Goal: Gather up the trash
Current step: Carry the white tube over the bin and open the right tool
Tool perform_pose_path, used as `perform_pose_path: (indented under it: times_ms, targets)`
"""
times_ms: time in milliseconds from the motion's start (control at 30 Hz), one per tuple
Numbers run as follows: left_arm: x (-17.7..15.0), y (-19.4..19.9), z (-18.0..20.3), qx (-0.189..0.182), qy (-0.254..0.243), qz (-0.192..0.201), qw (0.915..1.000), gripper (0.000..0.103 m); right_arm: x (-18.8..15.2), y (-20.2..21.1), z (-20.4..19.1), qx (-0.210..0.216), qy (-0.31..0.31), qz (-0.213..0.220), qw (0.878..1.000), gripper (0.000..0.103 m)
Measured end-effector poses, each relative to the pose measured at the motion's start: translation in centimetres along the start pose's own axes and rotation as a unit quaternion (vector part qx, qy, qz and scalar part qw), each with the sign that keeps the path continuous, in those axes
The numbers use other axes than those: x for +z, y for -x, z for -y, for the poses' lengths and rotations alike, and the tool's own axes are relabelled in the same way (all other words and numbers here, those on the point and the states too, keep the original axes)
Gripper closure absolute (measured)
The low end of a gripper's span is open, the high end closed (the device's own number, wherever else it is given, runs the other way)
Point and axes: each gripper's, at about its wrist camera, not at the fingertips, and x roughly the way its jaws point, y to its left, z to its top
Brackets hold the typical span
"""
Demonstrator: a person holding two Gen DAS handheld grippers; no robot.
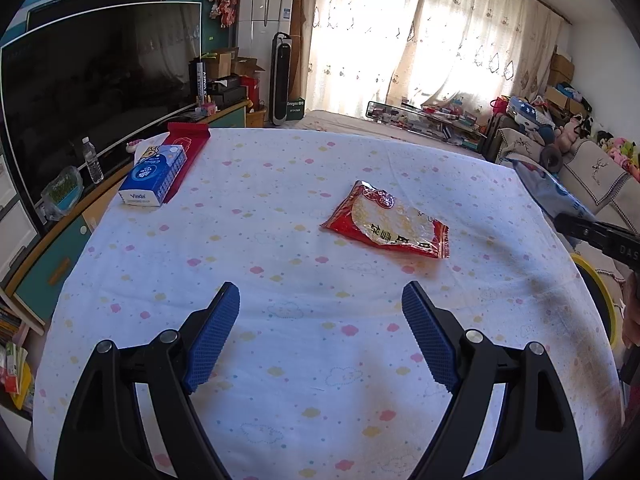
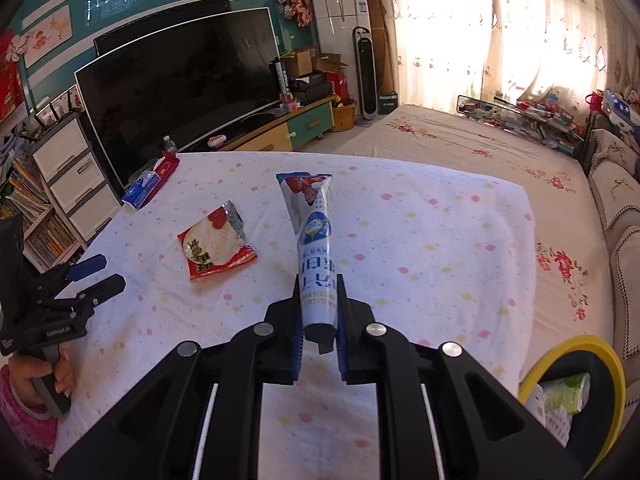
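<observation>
A: The left gripper point(image 1: 320, 300) hovers over the tabletop point(image 1: 280, 360) with its blue pads spread wide and nothing between them. What lies ahead of it?

B: A red snack wrapper point(image 1: 386, 220), flat on the cloud-print cloth, with a clear window and white characters. It lies well apart from the blue tissue box point(image 1: 154, 178) at the far left corner.

A: And the right gripper point(image 2: 318, 320)?

B: Clamped on a blue-and-white pouch point(image 2: 314, 232), lifted clear of the cloth, its far end fanning out with a red figure printed on it.

A: Does only the right view show anything?

B: Yes: a yellow-rimmed bin point(image 2: 576, 392) at lower right with a green-and-white packet inside, and the person's hand point(image 2: 40, 380) on the left gripper's handle.
</observation>
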Motion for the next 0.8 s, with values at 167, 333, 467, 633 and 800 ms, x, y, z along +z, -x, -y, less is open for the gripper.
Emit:
perform_pose_path:
  times_ms: [167,333,467,633,800]
  targets:
    - [0.0,0.0,0.1,0.003,-0.002,0.001,1.0000,0.021,-3.9,3.8,5.0,-0.075,-0.038,0.009,0.996,0.090]
    - [0.0,-0.2,0.1,0.005,-0.002,-0.003,1.0000,0.021,-8.2,6.3,11.2,-0.138,-0.107,-0.004,0.985,0.090]
    - [0.0,-0.4,-0.1,0.007,0.000,-0.006,1.0000,0.021,-11.1,7.3,15.1,-0.181,-0.149,-0.006,0.972,0.089]
    - [0.0,-0.6,-0.4,0.010,0.006,-0.010,0.9999,0.021,-13.0,7.2,17.3,-0.210,-0.177,-0.006,0.962,0.089]
    - [0.0,-0.8,-0.3,0.012,0.003,-0.012,0.9999,0.021,-14.2,6.5,18.7,-0.226,-0.194,-0.014,0.954,0.078]
